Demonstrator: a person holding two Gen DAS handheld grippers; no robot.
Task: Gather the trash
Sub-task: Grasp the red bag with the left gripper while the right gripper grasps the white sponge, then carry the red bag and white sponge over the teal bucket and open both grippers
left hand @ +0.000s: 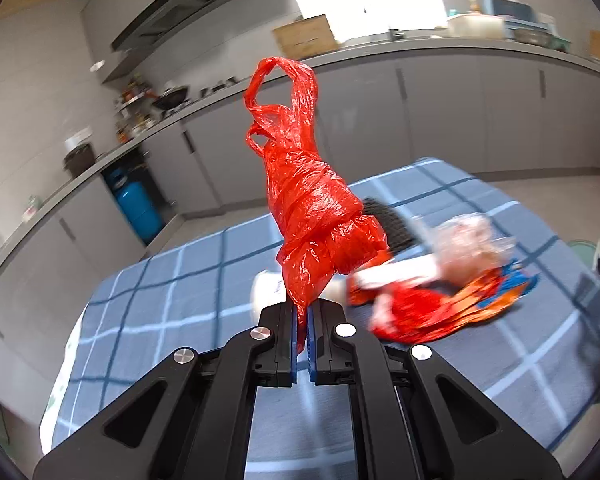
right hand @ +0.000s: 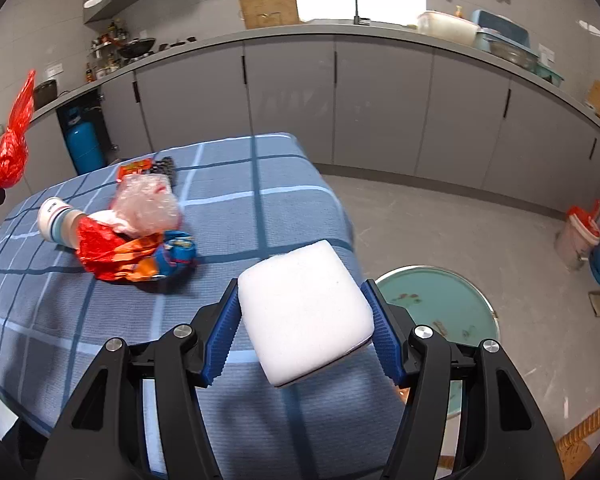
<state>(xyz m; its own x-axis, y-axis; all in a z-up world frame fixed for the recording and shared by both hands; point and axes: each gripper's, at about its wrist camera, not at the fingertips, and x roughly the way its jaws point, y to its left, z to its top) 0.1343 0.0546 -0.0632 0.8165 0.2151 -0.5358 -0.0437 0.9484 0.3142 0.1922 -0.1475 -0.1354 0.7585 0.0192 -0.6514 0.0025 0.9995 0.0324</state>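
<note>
Trash pile [right hand: 136, 236] sits on the blue checked desk [right hand: 260, 184]: paper cup [right hand: 56, 222] on its side, crumpled clear plastic [right hand: 148, 204], red and orange wrappers [right hand: 120, 256], a blue wrapper [right hand: 178, 252], something dark behind it. Left tongs [left hand: 303, 336] clenched on the bottom tip of a red plastic bag [left hand: 312, 200]; bag sticks up and away from the tongs, twisted and knotted, handles at the far end, not opened. Right tongs [right hand: 304, 316] grasping a white foam block [right hand: 304, 312], held above the near right part of the desk, round teal bin lid or stool [right hand: 436, 304] on the floor just right of it, can't tell which. Key relation: pile lies forward-left of the right tongs and forward-right of the left tongs, so between the two. Bag's long axis points away from the left tongs, mouth far from both. Judgement: bag needs opening before the block or pile goes in; both tongs are full, so one has to let go first.
</note>
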